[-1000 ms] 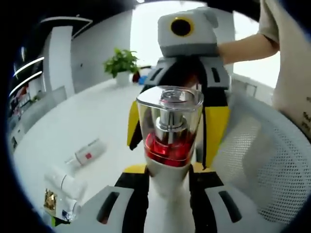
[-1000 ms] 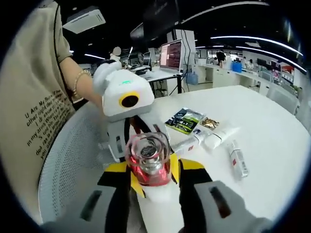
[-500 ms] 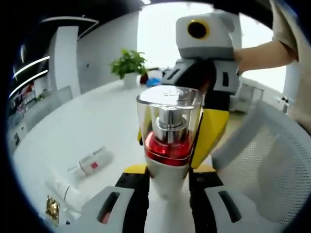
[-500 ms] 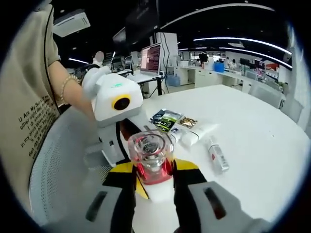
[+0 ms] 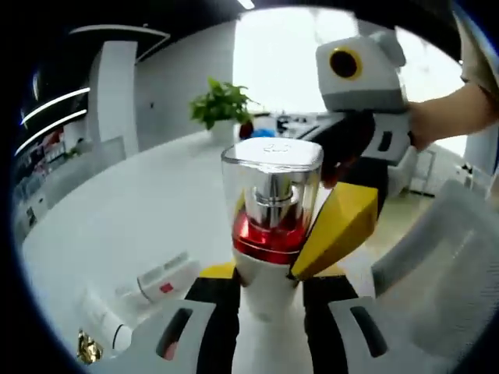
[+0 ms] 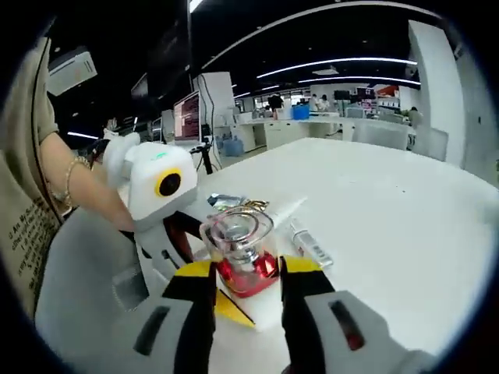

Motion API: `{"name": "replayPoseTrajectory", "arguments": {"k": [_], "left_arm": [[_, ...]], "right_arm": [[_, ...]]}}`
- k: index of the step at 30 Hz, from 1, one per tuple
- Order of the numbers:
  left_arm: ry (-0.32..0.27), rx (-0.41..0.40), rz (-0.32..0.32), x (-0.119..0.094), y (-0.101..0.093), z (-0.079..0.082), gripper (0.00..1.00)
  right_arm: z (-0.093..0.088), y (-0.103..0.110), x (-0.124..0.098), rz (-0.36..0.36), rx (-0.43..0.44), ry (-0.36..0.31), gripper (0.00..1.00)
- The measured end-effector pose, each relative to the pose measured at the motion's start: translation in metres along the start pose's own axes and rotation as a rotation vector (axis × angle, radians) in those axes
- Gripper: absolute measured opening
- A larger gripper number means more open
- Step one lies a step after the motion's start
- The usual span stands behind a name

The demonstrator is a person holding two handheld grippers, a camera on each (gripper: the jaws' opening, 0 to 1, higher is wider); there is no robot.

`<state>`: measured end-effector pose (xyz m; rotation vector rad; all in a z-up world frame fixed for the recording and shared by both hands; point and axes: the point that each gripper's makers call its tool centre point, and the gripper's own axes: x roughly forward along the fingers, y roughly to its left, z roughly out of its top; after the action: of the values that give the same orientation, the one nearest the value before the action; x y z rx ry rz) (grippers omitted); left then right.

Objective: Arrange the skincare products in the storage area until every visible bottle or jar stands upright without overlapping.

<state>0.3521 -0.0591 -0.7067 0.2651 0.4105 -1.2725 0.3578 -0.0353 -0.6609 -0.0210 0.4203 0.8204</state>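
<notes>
We hold the pump bottle aloft above the bench; our left gripper pinches its white body, and our right gripper pinches it from the opposite side; its clear cap sits over a red collar. With 2 grips opposed, a mistimed release could tip or drop it. Farther off, a white tube and a small bottle lie flat, beside foil sachets; a potted plant stands beyond.

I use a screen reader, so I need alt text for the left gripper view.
A white pump bottle with a clear cap and red collar sits clamped between the left tongs, the right tongs gripping it from behind. White tubes lie on the white table beyond.
</notes>
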Motion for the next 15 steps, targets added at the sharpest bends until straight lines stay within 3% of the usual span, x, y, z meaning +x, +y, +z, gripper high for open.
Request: {"name": "replayPoseTrajectory", "arguments": {"k": [15], "left_arm": [[-0.018, -0.015, 0.068, 0.031, 0.037, 0.019, 0.27]], "right_arm": [[0.015, -0.048, 0.004, -0.125, 0.115, -0.087, 0.35]]}}
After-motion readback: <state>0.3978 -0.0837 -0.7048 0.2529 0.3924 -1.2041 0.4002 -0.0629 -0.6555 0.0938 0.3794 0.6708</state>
